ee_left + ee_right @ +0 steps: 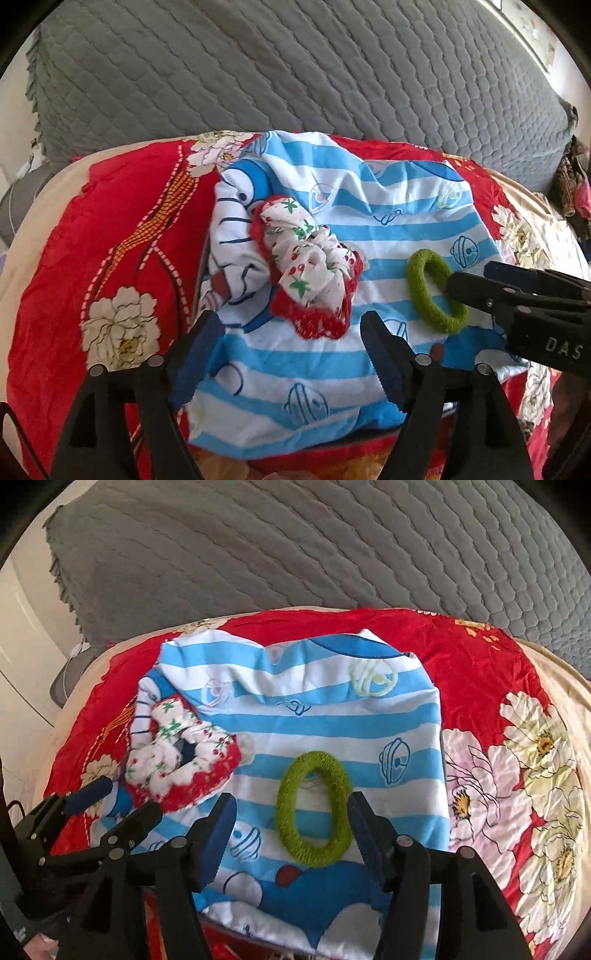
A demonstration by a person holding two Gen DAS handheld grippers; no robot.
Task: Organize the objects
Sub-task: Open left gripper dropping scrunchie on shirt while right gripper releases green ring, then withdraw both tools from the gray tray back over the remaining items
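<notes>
On the near bed edge: blue-and-white striped cartoon cloth (314,236) spread over a red floral quilt (110,240), both task things lying on it.
Far side: grey quilted cover (295,66) draped behind the quilt.
Green hair tie (314,808): flat on the striped cloth, right of the scrunchie and well apart from it; sits between the right gripper's two fingers, its right rim just beside the right finger, its left rim short of the left finger.
Cherry-print scrunchie (310,266): white with red trim, bunched on the left part of the striped cloth, just beyond the left gripper's fingertips and untouched by them.
Left gripper (291,325): jaws wide apart, holding nothing, hovering at the near edge of the cloth; fingertips (207,328) level with the scrunchie's near rim.
Right gripper (291,812): jaws wide apart, straddling the hair tie, not clamped on it; in the left wrist view, reaches in from the right with one tip over the tie's right rim.
Contact between right finger and tie: cannot tell.
</notes>
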